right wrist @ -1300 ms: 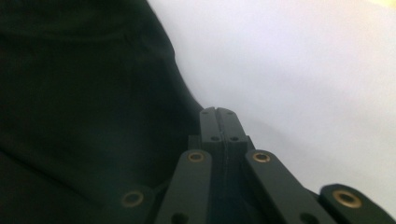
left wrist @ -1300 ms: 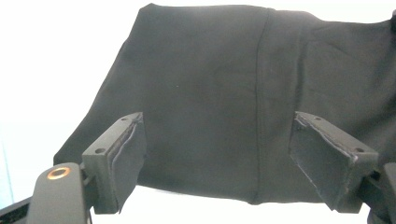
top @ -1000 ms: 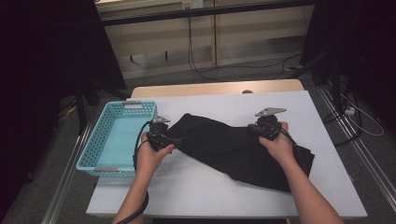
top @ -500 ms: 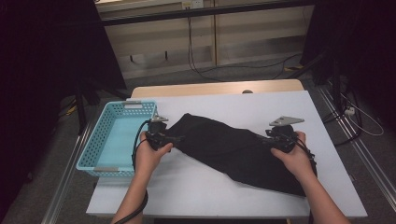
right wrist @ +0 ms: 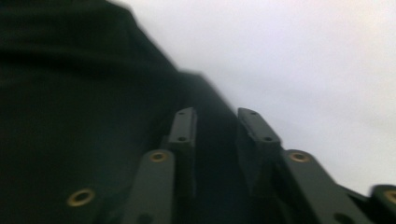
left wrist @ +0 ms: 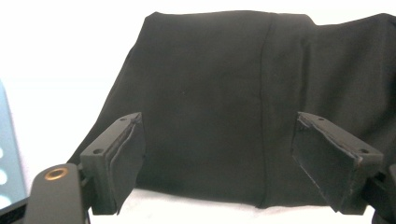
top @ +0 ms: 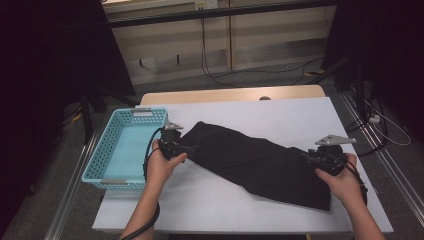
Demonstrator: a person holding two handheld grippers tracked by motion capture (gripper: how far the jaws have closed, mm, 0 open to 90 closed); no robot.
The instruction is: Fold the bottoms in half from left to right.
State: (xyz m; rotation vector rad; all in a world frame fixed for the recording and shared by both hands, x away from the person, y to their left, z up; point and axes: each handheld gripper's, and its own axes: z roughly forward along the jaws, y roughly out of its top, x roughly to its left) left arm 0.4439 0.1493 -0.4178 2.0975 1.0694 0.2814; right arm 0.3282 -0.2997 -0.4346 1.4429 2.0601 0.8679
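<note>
Currently, the left gripper sits level at the cloth's left end, jaws wide and empty. At the cloth's right end on the table, the right gripper has narrow jaws that have just been closing, with a gap between them and fabric beneath. No writing is legible.

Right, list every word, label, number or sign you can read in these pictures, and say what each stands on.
None: no readable text.
The black garment shows no tag or print.
The blue basket has only pale blank plates on its rims.
The white table is bare of markings.
</note>
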